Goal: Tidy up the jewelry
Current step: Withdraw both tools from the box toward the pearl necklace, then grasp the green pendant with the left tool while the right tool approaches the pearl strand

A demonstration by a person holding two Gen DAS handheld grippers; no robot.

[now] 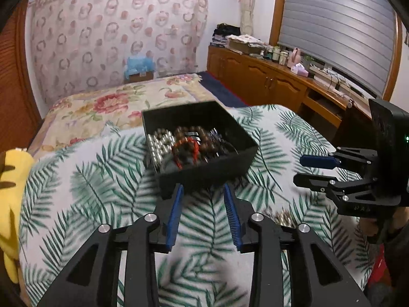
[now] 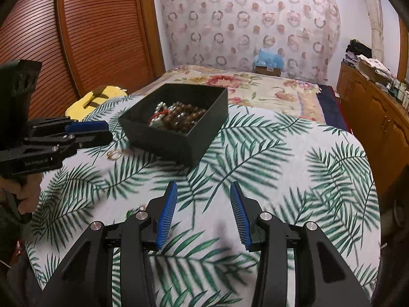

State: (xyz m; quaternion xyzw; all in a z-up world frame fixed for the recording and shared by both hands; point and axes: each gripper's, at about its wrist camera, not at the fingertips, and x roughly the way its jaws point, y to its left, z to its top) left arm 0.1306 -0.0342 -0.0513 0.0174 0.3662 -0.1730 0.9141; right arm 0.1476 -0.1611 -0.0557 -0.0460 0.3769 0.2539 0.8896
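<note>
Box [image 1: 204, 138] contents are blurred: beads and a red cord show, individual pieces cannot be told apart. Left gripper [image 1: 203, 192] jaws stand apart, empty, just near of the box. Right gripper [image 2: 203, 192] jaws apart, empty, over the leaf-print cover [image 2: 281, 179]. A gold ring [image 2: 114, 155] lies left of the box. Left gripper lettering is unreadable.

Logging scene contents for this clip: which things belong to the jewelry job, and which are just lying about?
Job:
black box of beads
gold rings on the leaf-print cover
left gripper, right gripper, both open and empty

Lying about:
yellow plush
cabinet clutter
</note>
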